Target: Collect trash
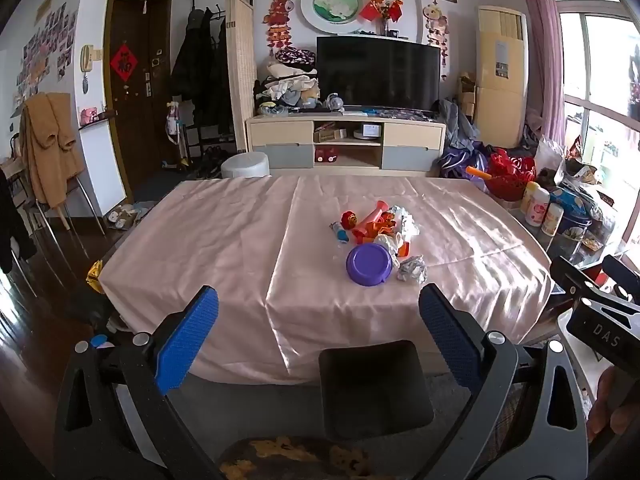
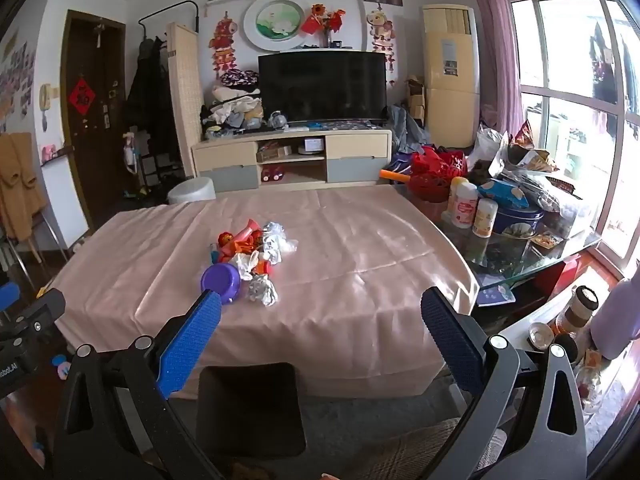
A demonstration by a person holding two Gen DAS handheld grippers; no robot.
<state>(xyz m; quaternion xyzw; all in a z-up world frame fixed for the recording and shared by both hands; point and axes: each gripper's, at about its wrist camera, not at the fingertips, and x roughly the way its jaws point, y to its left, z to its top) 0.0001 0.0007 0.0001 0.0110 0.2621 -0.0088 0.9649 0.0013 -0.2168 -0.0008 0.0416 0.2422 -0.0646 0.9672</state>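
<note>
**Trash still heaped beside the purple bowl**

On the desk (image 1: pixel 224 248), draped in pink cloth, we take the purple bowl (image 1: pixel 369 265) as our landmark. Just beside it, toward the window side, lies a crumpled foil ball (image 1: pixel 412 270); behind it sits a heap of crumpled white paper (image 1: pixel 402 220) mixed with orange and red plastic toys (image 1: pixel 370 224).

We judge the foil and paper to be light, soft and crushable, so a pinch across the middle of each wad should hold; they may spring or skid on the glossy cloth.

The bowl appears to lie upside down, so we cannot tell what, if anything, it holds. In front of the bowl, below the desk's near edge, stands a black bin (image 2: pixel 248 408); its inside is too dark to read.

Our left claw (image 1: pixel 319 336) and right claw (image 2: pixel 321 340) both hang wide open, holding nothing, well short of the bowl.
</note>
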